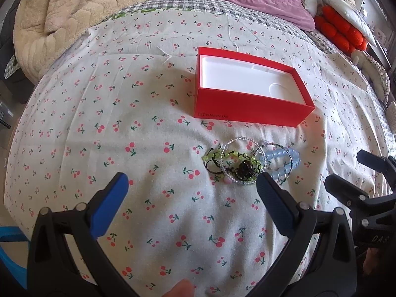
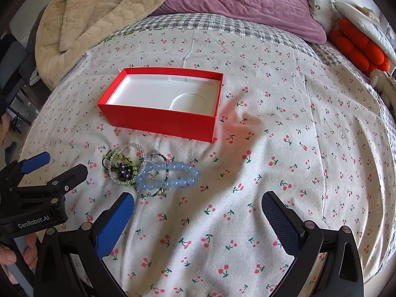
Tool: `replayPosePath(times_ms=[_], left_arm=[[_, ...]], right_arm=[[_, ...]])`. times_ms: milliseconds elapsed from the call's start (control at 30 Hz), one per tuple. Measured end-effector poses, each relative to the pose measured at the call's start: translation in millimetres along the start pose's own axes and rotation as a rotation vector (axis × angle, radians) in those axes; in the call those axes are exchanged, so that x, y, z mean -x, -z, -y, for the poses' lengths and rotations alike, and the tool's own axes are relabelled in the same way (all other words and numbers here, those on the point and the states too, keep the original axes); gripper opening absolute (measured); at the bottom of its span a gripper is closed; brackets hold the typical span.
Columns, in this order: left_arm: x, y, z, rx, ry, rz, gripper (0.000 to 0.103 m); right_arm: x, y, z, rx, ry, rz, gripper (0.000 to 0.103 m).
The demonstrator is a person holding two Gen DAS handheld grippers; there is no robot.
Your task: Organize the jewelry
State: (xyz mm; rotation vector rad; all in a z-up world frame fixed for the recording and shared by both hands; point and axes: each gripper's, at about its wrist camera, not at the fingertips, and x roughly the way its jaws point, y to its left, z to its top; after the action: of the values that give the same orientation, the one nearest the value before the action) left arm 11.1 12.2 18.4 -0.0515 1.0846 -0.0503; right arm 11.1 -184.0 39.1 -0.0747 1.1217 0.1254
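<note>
Red open cardboard box is being left empty at 12 o'clock; tangled beaded bracelets are lying just below it, both the left gripper and right gripper being held wide open, nothing gripped.

Red box, lid off, white tray insert showing, nothing inside; sits flat mid-bed on the cherry-print sheet. Just in front of it, toward the bed's near edge, a tangled heap: pale blue bead bracelet, clear bead bracelet, green-and-black corded bracelet, dark charm, thin dark-bead strand. Pieces overlap, lying flat.
</note>
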Motion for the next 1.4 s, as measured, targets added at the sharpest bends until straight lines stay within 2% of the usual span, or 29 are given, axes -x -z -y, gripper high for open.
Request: replayPosePath(times_ms=[267,367,533,600,700,800,933,1000,1033,1200,1400], left_arm=[[-1,0,-1,0.002,0.006,-0.003,0.102],[-2,-2,-6,0.005,0.032,-0.013,0.102],[-3,-10,-15,0.003,0.100,-0.041,0.102],[-5,-15,-17,-0.013,0.114,-0.060,0.095],[-7,-24,-16,-0.044,0.156,-0.087,0.084],[-14,-31,-12,-0.079,0.207,-0.110,0.070],[-34,-39,-5,-0.118,0.319,-0.136,0.051],[-50,-41,-5,-0.117,0.351,-0.164,0.040],[-57,-43,-5,-0.110,0.357,-0.182,0.039],[-74,-51,-4,-0.119,0.395,-0.205,0.033],[-86,-52,6,-0.159,0.379,-0.230,0.033]], right_arm=[[-1,-2,1,-0.002,-0.011,-0.005,0.103],[0,-5,2,0.001,-0.028,0.000,0.103],[2,-16,9,-0.006,-0.103,0.008,0.103],[0,-23,13,-0.020,-0.160,-0.003,0.101],[-6,-34,20,-0.050,-0.254,-0.032,0.092],[-17,-42,23,-0.081,-0.346,-0.086,0.075],[-38,-45,23,-0.123,-0.429,-0.157,0.055],[-52,-43,24,-0.146,-0.451,-0.194,0.047],[-59,-42,25,-0.162,-0.461,-0.212,0.042],[-89,-40,24,-0.184,-0.491,-0.292,0.034],[-103,-40,18,-0.151,-0.471,-0.326,0.012]])
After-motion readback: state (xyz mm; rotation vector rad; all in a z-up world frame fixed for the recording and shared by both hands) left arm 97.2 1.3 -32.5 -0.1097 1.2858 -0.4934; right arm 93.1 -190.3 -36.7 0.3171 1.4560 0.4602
